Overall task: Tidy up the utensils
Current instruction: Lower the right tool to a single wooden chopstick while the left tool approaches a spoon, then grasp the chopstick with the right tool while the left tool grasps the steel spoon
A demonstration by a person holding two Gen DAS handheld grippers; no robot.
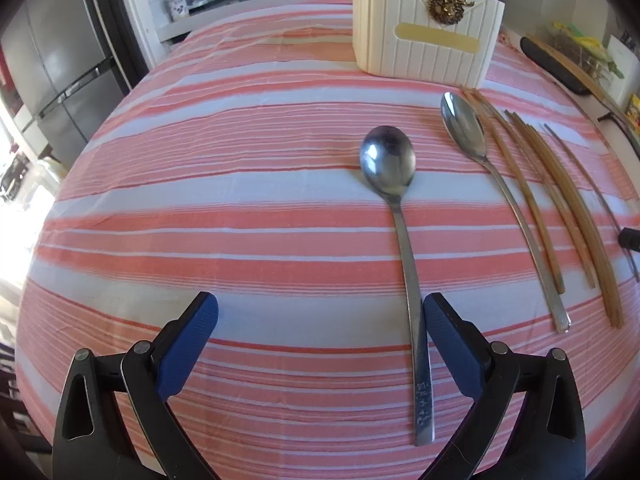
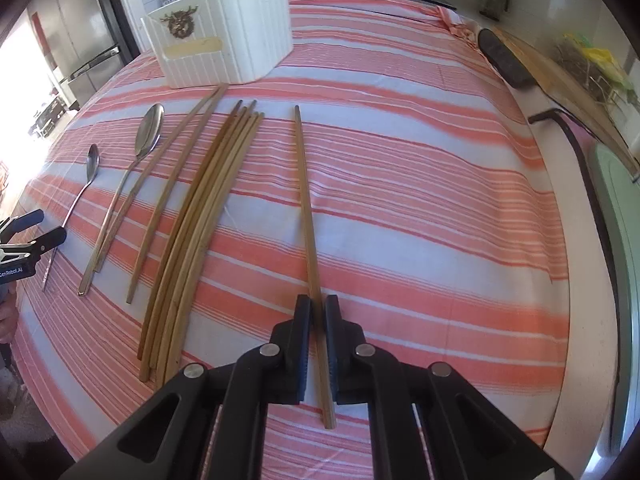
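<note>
We list a striped table [image 2: 400, 184] bearing spoons, chopsticks and one white holder.

Single chopstick [image 2: 308, 216]: lies alone, running from 12 toward 6 o'clock, well apart from the bundle. Our right claw [image 2: 316, 312] is pressed together on its lower part, pinching it near the thick end. We judge it light, stiff and smooth; held so far toward one end it may pivot or slip, so the pinch should stay square.

Chopstick bundle [image 2: 200, 220]: several sticks lying close together at 9 o'clock of the single one. We expect them to roll if nudged.

Round spoon [image 1: 388, 160]: metal, bowl at 12 o'clock, handle toward 6. Our left claw [image 1: 320, 312] is spread, its right finger just beside the handle, nothing pinched. We judge the handle slick and flat against the cloth; the narrow middle of the handle looks the best hold.

Long spoon [image 1: 464, 128]: at 2 o'clock of the round one, untouched.

Holder [image 1: 424, 36]: ribbed, white, standing upright at 12 o'clock. We cannot tell its contents; the inside is hidden.
</note>
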